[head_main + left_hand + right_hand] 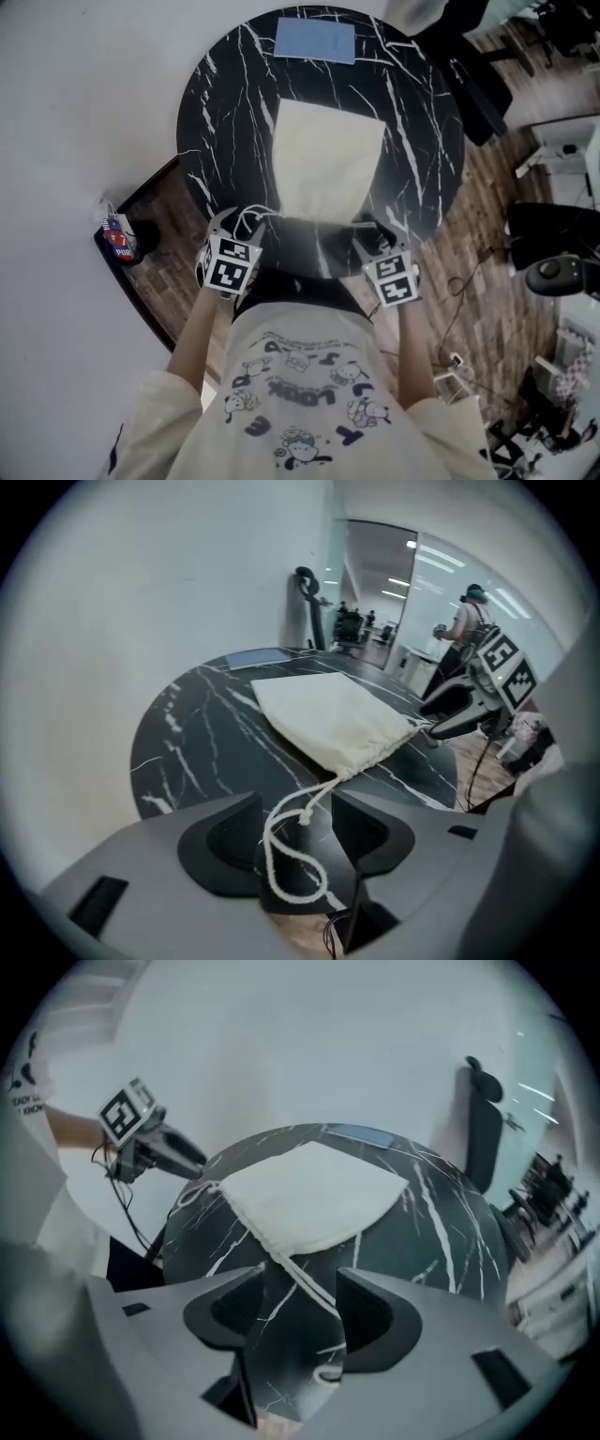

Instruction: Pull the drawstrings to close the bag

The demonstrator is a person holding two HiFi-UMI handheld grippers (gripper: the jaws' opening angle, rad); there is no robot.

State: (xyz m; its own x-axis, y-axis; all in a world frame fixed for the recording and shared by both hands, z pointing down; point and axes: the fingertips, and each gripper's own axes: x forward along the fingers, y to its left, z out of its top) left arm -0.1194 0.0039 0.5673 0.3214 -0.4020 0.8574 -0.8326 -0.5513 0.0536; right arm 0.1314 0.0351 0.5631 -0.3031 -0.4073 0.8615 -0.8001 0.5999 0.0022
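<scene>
The cream drawstring bag (pixel 323 159) lies in the middle of the marble table (pixel 225 103), gathered mouth at six o'clock. The left gripper (pixel 298 832) at seven and the right gripper (pixel 300 1312) at five stand released. A slack cord (pixel 281 860) lies between each one's jaws. The mouth already looks cinched.

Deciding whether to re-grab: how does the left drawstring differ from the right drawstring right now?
The left drawstring lies slack in a curled loop; the right drawstring runs nearly straight, curling only at its end. A knot shows on the left drawstring; none is visible on the right drawstring. Both come from the gathered mouth of the bag and lie unpinched, one between the open jaws of the left gripper, the other in the right gripper.
</scene>
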